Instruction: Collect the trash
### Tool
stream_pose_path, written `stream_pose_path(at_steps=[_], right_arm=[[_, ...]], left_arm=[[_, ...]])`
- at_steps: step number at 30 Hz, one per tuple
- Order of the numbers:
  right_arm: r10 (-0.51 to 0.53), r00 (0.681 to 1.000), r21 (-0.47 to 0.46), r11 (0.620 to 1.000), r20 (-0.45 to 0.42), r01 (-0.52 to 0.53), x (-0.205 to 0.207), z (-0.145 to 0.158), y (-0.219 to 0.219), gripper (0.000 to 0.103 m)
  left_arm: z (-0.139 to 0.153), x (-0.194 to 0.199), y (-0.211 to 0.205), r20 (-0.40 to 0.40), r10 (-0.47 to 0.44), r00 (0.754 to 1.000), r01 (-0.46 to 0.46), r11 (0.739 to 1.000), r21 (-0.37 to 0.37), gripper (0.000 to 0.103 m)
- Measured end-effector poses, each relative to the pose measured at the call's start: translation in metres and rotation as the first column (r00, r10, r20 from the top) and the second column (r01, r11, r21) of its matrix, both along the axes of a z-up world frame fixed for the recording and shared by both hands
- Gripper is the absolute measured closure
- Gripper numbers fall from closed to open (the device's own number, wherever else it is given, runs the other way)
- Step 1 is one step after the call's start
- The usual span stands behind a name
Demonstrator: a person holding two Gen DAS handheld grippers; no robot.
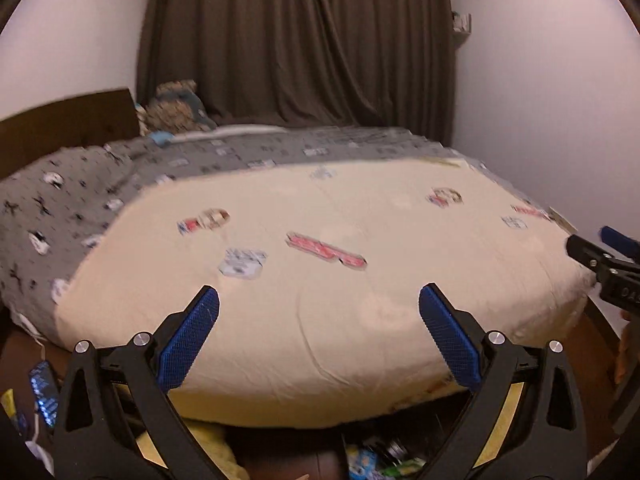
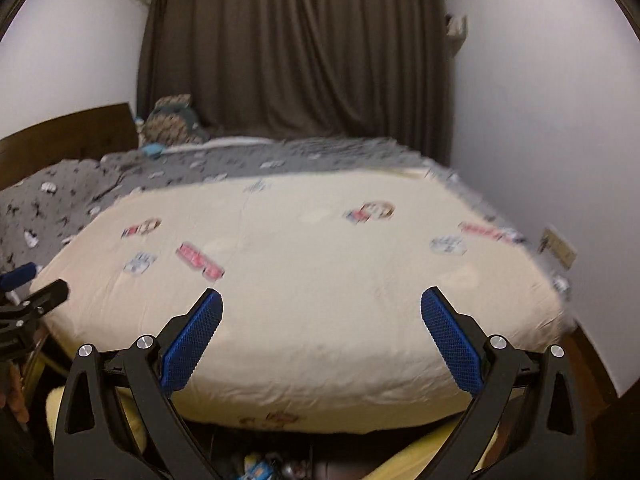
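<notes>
At the foot of the cream-sheeted bed (image 1: 320, 320): barely begun.
Both left gripper (image 1: 319, 300) and right gripper (image 2: 321, 300) with fingers spread wide, holding nothing; colourful crumpled wrappers (image 1: 376, 460) on the floor below (blurred), uncollected.

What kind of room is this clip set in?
A bedroom, most likely. A bed with a cream printed sheet fills both views, a grey patterned blanket lies across its far side, and dark curtains hang behind it. Both claws are open, holding nothing.
</notes>
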State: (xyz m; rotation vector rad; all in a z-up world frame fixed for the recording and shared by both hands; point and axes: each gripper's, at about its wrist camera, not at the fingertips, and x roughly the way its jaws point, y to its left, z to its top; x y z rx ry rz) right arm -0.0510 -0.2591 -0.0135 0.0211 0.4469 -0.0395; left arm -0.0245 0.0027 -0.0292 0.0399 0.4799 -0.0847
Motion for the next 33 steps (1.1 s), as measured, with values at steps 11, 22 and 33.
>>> stream_pose_path(at_steps=[11,22,33], right_arm=[[-0.007,1.0,-0.005,1.0,0.011,0.008,-0.003,0.015,0.006,0.003],[-0.018,1.0,0.006,1.0,0.023,0.018,-0.004,0.016,0.007,0.003],[-0.032,0.999,0.01,0.999,0.028,0.031,-0.005,0.017,0.008,0.003]], left_arm=[[0.025,-0.011,0.004,0.06,0.02,0.998,-0.019,1.0,-0.016,0.008],[0.025,-0.012,0.008,0.059,0.035,0.998,-0.034,0.999,-0.02,0.008],[0.025,-0.014,0.008,0.061,0.036,0.997,-0.035,0.999,-0.021,0.008]])
